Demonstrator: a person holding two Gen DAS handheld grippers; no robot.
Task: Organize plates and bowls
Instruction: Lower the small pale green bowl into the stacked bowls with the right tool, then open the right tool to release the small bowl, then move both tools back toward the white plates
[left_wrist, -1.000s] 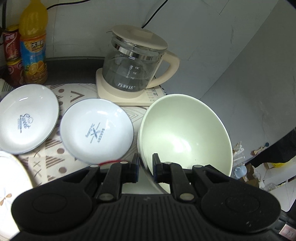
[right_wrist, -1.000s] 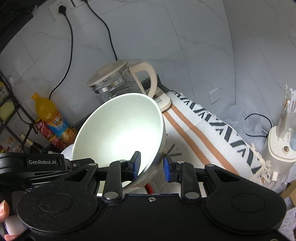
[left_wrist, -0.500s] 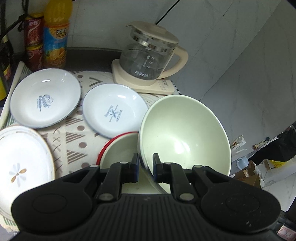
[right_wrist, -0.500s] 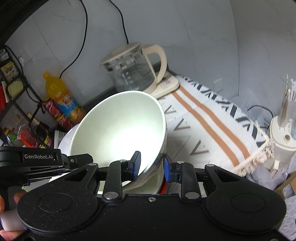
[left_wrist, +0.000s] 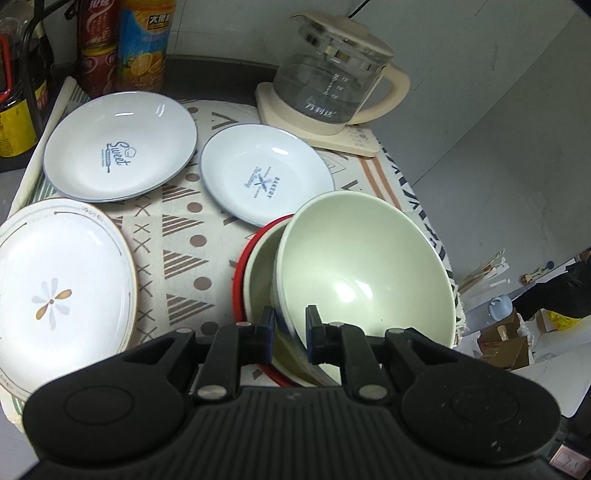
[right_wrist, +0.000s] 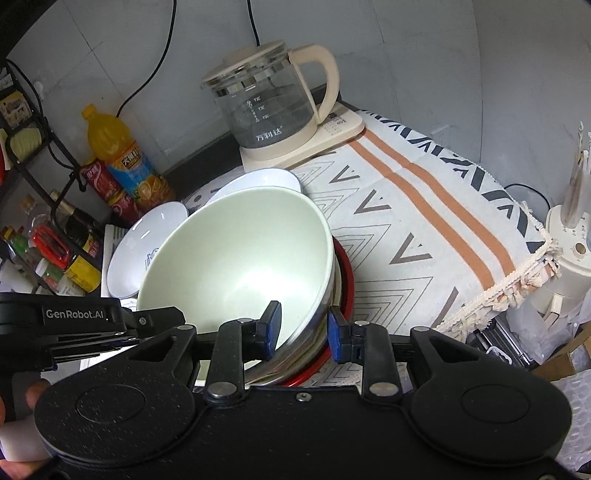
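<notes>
From my left wrist view, my left hand-held gripper (left_wrist: 289, 334) is clamped on the near rim of the pale green round ceramic bowl (left_wrist: 364, 273), one pad inside the wall and one outside. The bowl hangs tilted, its mouth turned toward me, directly over a second pale green bowl with a red rim (left_wrist: 258, 266) that sits on the patterned cloth covering the counter (left_wrist: 177, 236). I judge the step in hand to be nesting the held bowl into that one. To do it well I should level the bowl as I lower it, so that its foot drops into the middle of the lower bowl instead of catching the red rim, and let go only once it is seated. To the left lie the white oval plate with a flower motif (left_wrist: 62, 288), the white round plate printed "Sweet" (left_wrist: 122, 147) at the far left, and the smaller white "Bakery" plate (left_wrist: 266, 177) just beyond the bowls.

From my right wrist view, my right hand-held gripper (right_wrist: 303, 330) straddles the same bowl's rim (right_wrist: 240, 266), blue pads on both sides; a slight gap shows at the outer pad, so I cannot tell whether it presses. The red-rimmed bowl (right_wrist: 345, 280) shows just beneath, to the right. The glass kettle with a cream handle (right_wrist: 273, 107) stands well beyond.
</notes>
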